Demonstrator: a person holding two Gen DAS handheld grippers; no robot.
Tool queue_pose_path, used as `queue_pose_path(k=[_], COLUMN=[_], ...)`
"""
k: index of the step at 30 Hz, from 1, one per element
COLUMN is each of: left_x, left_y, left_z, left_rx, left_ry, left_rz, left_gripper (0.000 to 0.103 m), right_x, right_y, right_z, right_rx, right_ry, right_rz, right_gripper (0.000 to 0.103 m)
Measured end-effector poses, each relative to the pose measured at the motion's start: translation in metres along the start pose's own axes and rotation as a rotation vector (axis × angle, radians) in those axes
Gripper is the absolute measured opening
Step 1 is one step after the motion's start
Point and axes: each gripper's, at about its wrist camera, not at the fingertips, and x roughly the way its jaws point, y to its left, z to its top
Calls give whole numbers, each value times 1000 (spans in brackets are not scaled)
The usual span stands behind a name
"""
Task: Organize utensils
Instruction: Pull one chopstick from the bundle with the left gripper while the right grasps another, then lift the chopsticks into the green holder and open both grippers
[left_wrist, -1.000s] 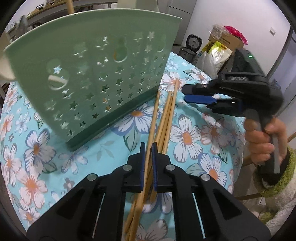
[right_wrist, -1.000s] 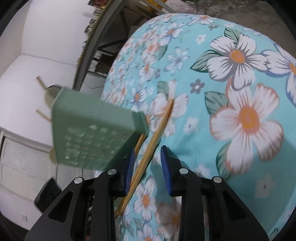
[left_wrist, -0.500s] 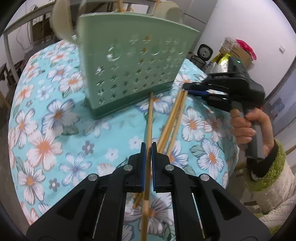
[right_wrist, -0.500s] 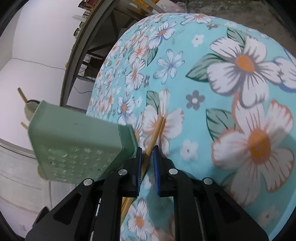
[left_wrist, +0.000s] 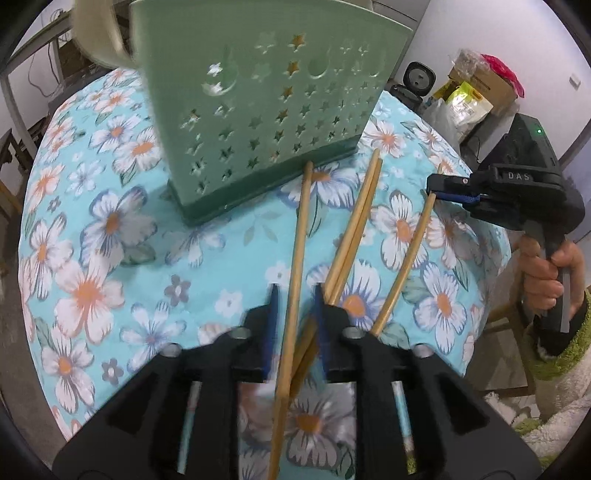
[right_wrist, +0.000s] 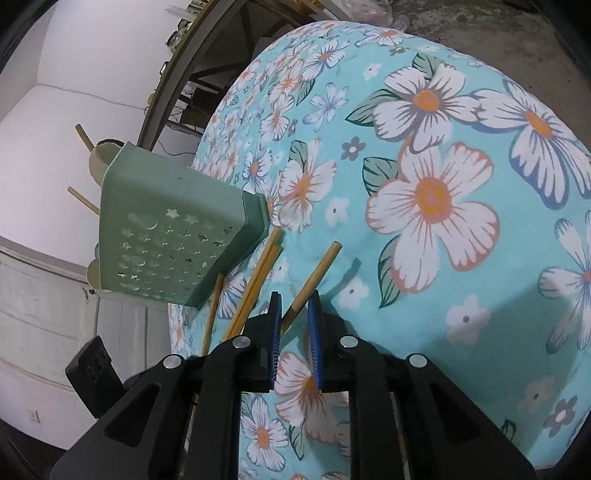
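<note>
Floral-clothed table (left_wrist: 92, 295), green holder (left_wrist: 258, 103), seemingly three loose chopsticks (left_wrist: 354, 225).

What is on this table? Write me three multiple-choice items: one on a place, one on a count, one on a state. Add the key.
1. Where does the pair of touching chopsticks lie?
A. On the tablecloth, tips near the base of the green holder
B. On the floor
C. Across the holder's top

2. How many loose chopsticks are outside the holder?
A. Two
B. Four
C. Seven

3. How does the green holder stand?
A. On its side
B. Upside down
C. Upright on its base

Key:
1 A, the pair rests on the floral cloth and points at the holder's dark lower edge.
2 B, both wrist views show one single stick, the pair, and another single stick.
3 C, its base sits on the cloth, and in the right wrist view stick ends poke out of its top.
</note>
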Motion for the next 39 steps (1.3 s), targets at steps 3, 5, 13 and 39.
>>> queue_pose_path(k=[3,5,13,39], left_x=[6,12,39,-107], left_y=[-3,-7,-28,-34], left_z=[11,23,50,48], left_rx=[20,42,125,34], left_ry=[-2,-10,-33,-329], left_rz=[12,13,123,24], left_gripper=[25,25,23,5], right_x=[2,5,12,-35], right_y=[0,0,-4,30], right_z=[2,3,12,10], right_rx=[-3,-4,13,-138], right_ry=[-2,0,-3,-117], right_rz=[4,7,18,48], right_gripper=[15,15,15,12])
